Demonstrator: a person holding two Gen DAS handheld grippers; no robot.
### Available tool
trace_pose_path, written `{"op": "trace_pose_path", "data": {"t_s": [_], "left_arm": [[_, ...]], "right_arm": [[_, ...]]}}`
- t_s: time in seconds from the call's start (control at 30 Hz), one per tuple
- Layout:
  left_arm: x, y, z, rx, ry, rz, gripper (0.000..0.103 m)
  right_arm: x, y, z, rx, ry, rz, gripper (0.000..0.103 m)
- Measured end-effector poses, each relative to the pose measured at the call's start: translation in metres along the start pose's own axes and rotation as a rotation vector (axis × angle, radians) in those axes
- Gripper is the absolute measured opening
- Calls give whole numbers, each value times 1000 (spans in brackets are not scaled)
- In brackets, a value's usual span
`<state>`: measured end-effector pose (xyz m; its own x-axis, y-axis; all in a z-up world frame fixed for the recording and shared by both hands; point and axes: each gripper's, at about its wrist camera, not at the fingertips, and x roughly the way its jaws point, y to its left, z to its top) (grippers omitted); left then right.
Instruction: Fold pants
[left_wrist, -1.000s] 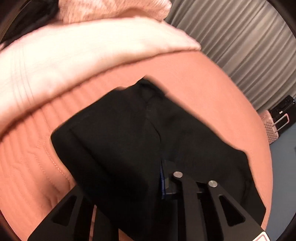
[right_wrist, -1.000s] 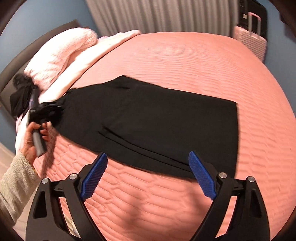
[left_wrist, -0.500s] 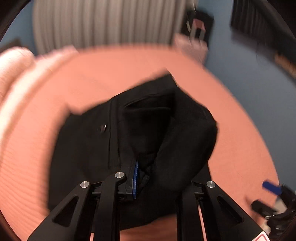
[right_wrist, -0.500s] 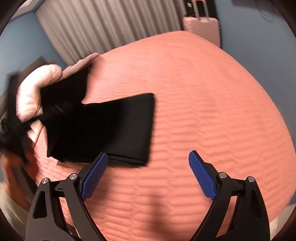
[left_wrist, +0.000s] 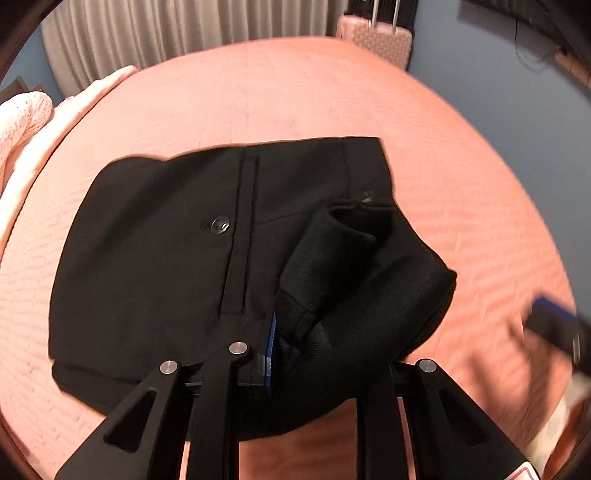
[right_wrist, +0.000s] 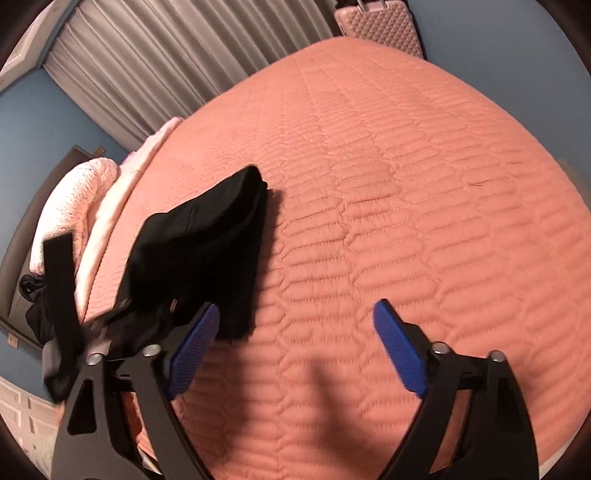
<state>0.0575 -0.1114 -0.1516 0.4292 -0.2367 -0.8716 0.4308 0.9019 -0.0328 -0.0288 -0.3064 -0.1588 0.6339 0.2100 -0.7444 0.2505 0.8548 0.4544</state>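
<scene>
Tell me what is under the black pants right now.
The black pants lie folded on the salmon quilted bedspread, which shows all around them. The left gripper has a bunched fold between its opening jaws. Whatever is beneath the fabric itself is covered.

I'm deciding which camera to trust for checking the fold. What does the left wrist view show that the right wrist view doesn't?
Only the left wrist view shows the pants' button, the welt pocket slit and the left gripper, its jaws opening, with black cloth between them. Only the right wrist view shows the right gripper, its jaws closing, with nothing between them, and dark clothing beyond the pillows. Both show the black pants folded over on the quilted pink bedspread, the grey curtains and the pink suitcase.
</scene>
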Motion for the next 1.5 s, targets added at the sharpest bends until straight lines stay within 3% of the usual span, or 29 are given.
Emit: {"op": "trace_pose_path", "data": {"t_s": [0.07,0.17,0.3,0.4,0.47,0.53,0.6,0.67,0.73,0.77,0.83,0.87,0.93,1.0,1.03,1.13,1.2,1.3,1.37,1.4,1.43,1.5], "left_arm": [[-11,7,-8,8,-34,24,19],[8,-4,-10,38,-19,66,21],[5,-13,6,0,-65,82,21],[16,-13,5,4,-15,77,21],[9,-14,-4,23,-60,93,21],[7,-17,-11,66,-74,119,21],[4,-14,-16,72,-80,115,23],[-4,-4,-21,47,-84,69,43],[-17,-1,-29,22,-96,21,47],[-28,3,-33,22,-116,-9,49],[-44,5,-38,48,-169,11,56],[-59,6,-51,71,-216,44,64],[-76,19,-56,91,-274,112,75],[-90,43,-59,82,-330,176,78],[-89,60,-57,70,-335,227,81],[-72,93,-45,34,-267,297,80],[-55,108,-43,-6,-204,305,80],[-24,129,-47,-40,-135,315,80],[-1,139,-54,-52,-85,313,85],[-1,143,-54,-75,-104,303,87],[-6,146,-57,-83,-114,297,87],[-4,148,-54,-73,-97,285,87]], "right_arm": [[8,-3,4,-4,14,19,82],[25,8,10,-19,59,65,64],[43,17,31,-16,76,105,64],[72,13,55,28,127,171,64],[92,18,70,6,137,143,63],[111,29,78,-71,162,112,42],[123,48,81,-187,164,21,22],[113,70,87,-270,99,-15,12],[105,82,90,-325,25,-17,11],[115,85,89,-375,27,-74,11],[140,77,88,-406,137,-149,21],[130,67,91,-348,123,-112,23],[102,57,96,-258,66,-137,29],[63,60,96,-244,-73,-148,31],[55,73,96,-260,-81,-92,31],[74,132,88,-370,31,62,23],[112,195,71,-509,122,156,15],[174,248,52,-629,216,175,12],[224,257,48,-698,254,58,8],[235,251,58,-656,247,41,0],[229,241,75,-515,214,65,0],[207,246,81,-474,134,66,2]]}}
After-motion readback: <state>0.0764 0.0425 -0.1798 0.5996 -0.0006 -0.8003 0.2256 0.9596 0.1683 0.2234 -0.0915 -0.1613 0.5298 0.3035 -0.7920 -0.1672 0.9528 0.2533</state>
